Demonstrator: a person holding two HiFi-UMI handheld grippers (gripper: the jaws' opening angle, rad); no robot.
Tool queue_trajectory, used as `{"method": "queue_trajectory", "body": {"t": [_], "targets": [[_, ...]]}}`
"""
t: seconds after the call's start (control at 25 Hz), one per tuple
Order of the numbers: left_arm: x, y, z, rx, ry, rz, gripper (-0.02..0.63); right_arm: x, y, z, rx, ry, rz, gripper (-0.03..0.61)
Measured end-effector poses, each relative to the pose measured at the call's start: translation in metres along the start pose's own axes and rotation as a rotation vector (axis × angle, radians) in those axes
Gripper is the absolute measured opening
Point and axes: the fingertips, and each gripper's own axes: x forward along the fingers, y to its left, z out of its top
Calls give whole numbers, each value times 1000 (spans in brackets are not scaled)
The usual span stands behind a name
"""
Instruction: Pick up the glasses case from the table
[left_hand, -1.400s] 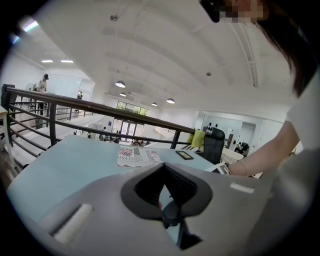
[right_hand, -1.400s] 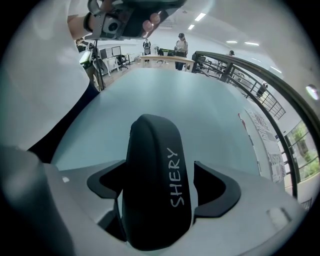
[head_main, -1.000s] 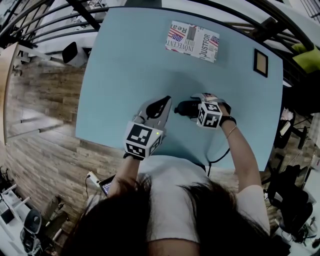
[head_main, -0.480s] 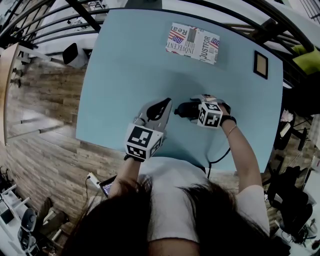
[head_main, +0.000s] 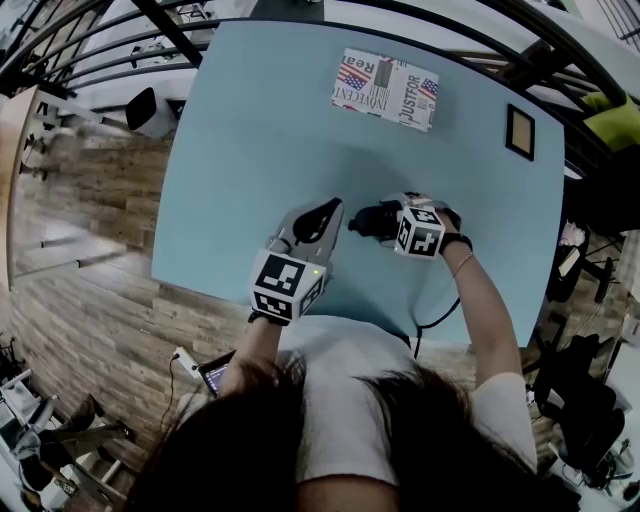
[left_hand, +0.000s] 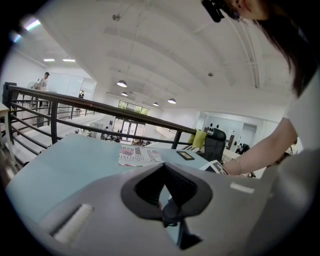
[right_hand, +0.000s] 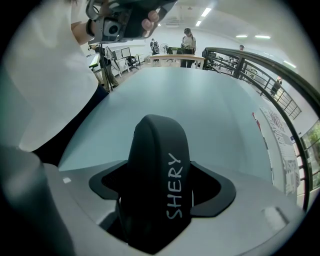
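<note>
The glasses case is black and rounded, and sits near the middle of the light blue table. My right gripper is shut on it. In the right gripper view the case stands out between the jaws, with "SHERY" in white letters on it. Whether the case touches the tabletop I cannot tell. My left gripper hangs just left of the case, a short gap away. In the left gripper view its jaws are shut with nothing between them.
A flat newspaper-print item lies at the table's far side, and a small dark picture frame is at the far right. A black railing runs behind the table. The near table edge is right by the person's body.
</note>
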Motion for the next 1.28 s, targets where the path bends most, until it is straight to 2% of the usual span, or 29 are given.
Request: {"method": "queue_trajectory", "body": {"t": [0.2, 0.68, 1.0, 1.28], "targets": [[-3, 3, 1, -3, -4, 5, 57, 0, 2, 0, 4, 3, -1, 345], [-10, 6, 7, -1, -28, 13, 57, -7, -1, 11, 11, -16, -26, 337], [-20, 1, 17, 15, -58, 10, 57, -29, -1, 23, 21, -54, -85, 336], [-36, -8, 23, 39, -87, 8, 57, -61, 2, 40, 25, -117, -187, 334]]}}
